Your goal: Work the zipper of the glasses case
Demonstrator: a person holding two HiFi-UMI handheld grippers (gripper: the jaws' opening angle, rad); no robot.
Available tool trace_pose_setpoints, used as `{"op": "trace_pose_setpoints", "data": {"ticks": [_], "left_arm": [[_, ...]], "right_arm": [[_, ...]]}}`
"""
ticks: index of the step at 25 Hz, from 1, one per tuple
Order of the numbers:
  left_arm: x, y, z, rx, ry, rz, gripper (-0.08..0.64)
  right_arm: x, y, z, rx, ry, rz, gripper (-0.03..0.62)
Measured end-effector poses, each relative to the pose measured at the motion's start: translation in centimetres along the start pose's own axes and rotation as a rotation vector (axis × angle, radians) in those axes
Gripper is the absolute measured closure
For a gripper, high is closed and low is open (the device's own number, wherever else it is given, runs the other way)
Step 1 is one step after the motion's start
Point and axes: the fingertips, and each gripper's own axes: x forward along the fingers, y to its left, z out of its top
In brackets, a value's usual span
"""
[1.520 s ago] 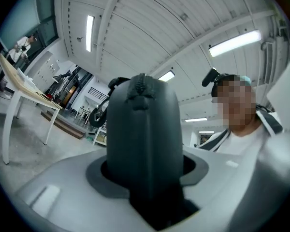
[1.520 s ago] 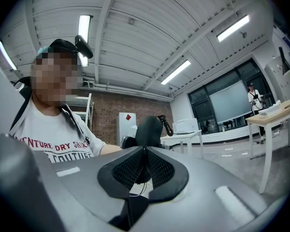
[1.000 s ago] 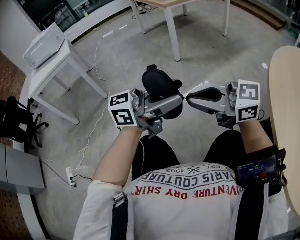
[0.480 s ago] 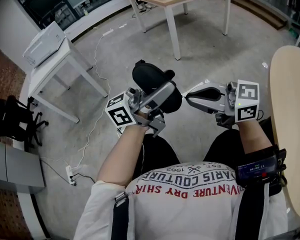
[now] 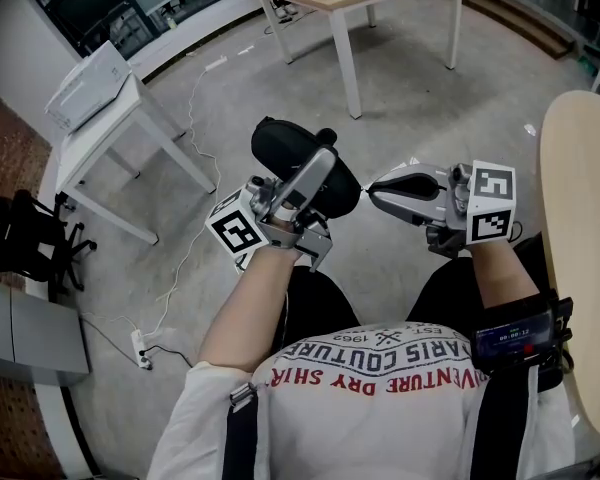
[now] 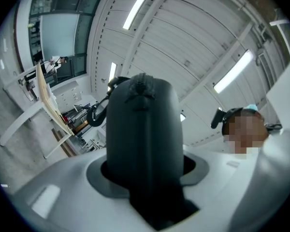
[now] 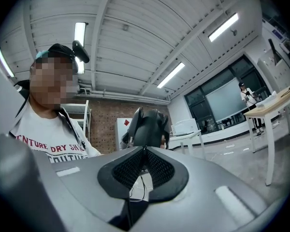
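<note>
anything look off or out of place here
Nothing looks damaged or spilled. The black glasses case is clamped in the left gripper, tilted upward in mid-air, with the right gripper closed at its edge. Only a white cable trails loose across the floor.

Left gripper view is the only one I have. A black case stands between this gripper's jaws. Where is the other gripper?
Observer: In the head view the right gripper sits at the case's right end, with its tips at the edge.
Operator: Are its jaws open?
Observer: No. The right gripper view shows them together, the case just beyond the tips. Whether they pinch the zipper pull I cannot tell.
Operator: Does the case rest on a table?
Observer: No, it is up in the air, above the floor.
</note>
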Motion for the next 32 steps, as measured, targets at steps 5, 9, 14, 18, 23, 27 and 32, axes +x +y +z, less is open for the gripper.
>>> {"op": "trace_pose_setpoints", "data": {"ticks": [5, 9, 14, 18, 23, 27, 32], "left_arm": [[-0.6, 0.2, 1.6, -0.043, -0.109, 0.024, 0.318], [-1.0, 0.7, 2.2, -0.053, -0.157, 0.062, 0.318], [-1.8, 1.3, 3.4, -0.055, -0.224, 0.092, 0.318], [-2.4, 1.4, 4.5, -0.063, -0.272, 0.106, 0.318], [-3.0, 2.1, 5.1, -0.081, -0.340, 0.128, 0.318], [-3.5, 2.6, 5.4, -0.097, -0.380, 0.141, 0.318], [-4.5, 3.9, 5.3, -0.164, -0.433, 0.161, 0.318]], "right_arm": [[0.7, -0.3, 0.0, 0.044, -0.060, -0.007, 0.572], [1.0, -0.7, 0.1, 0.087, -0.120, -0.025, 0.572], [1.7, -1.0, -0.4, 0.135, -0.170, -0.033, 0.572], [2.5, -1.0, -0.1, 0.157, -0.222, -0.044, 0.572], [2.8, -1.2, -0.4, 0.180, -0.268, -0.070, 0.572], [3.3, -1.2, -1.0, 0.222, -0.297, -0.065, 0.572], [4.0, -1.1, -2.2, 0.270, -0.311, -0.069, 0.572]]}}
